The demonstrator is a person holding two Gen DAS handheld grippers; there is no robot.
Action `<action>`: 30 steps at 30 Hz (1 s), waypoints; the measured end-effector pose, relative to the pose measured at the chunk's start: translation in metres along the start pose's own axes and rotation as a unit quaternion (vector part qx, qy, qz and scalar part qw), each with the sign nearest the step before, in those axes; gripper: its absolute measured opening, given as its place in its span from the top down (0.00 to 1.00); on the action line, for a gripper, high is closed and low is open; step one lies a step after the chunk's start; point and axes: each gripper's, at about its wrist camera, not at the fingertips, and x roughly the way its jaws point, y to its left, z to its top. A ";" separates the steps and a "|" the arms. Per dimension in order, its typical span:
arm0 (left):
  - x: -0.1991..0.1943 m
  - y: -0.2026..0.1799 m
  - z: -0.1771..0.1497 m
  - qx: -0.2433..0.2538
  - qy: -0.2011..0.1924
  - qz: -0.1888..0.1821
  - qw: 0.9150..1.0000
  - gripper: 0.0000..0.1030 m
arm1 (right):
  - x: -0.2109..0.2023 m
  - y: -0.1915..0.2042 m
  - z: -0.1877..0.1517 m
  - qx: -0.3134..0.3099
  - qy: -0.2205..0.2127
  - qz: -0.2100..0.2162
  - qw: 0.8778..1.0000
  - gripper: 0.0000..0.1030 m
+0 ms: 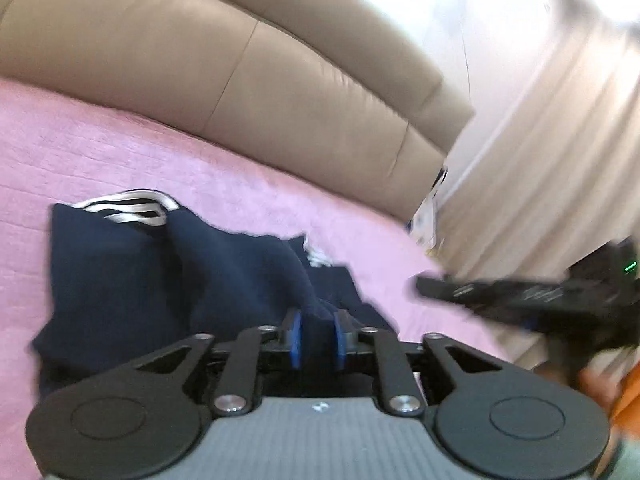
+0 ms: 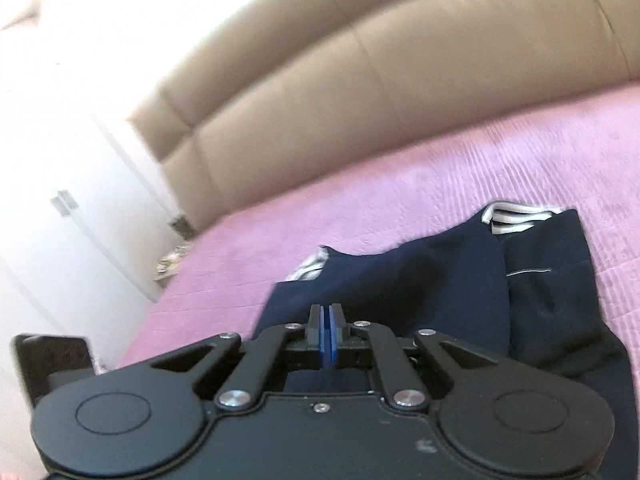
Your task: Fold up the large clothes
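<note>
A navy garment (image 1: 132,280) with white-striped cuffs (image 1: 132,208) lies partly folded on the pink bedspread (image 1: 120,148). My left gripper (image 1: 318,334) is shut on a bunched fold of the navy cloth, which fills the gap between its blue pads. In the right wrist view the same garment (image 2: 440,280) lies ahead and to the right. My right gripper (image 2: 329,334) is shut with its blue pads pressed together over the garment's near edge; no cloth shows between them. The right gripper also shows as a blurred black shape in the left wrist view (image 1: 520,300).
A beige leather headboard (image 1: 280,92) runs along the far side of the bed. Pale curtains (image 1: 540,180) hang on the right of the left wrist view. A white wall or cabinet (image 2: 60,200) stands left of the bed in the right wrist view.
</note>
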 end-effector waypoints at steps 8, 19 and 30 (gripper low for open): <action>-0.010 0.028 -0.065 -0.030 0.145 0.081 0.986 0.55 | 0.018 -0.059 -0.067 0.095 0.133 -0.139 0.977 0.41; 0.072 0.010 0.027 -0.072 0.109 0.078 0.988 0.31 | 0.106 -0.104 -0.029 0.220 0.173 -0.179 0.943 0.72; 0.032 0.032 -0.013 -0.053 0.114 0.053 0.991 0.77 | 0.025 -0.065 -0.030 0.106 0.064 -0.218 0.968 0.74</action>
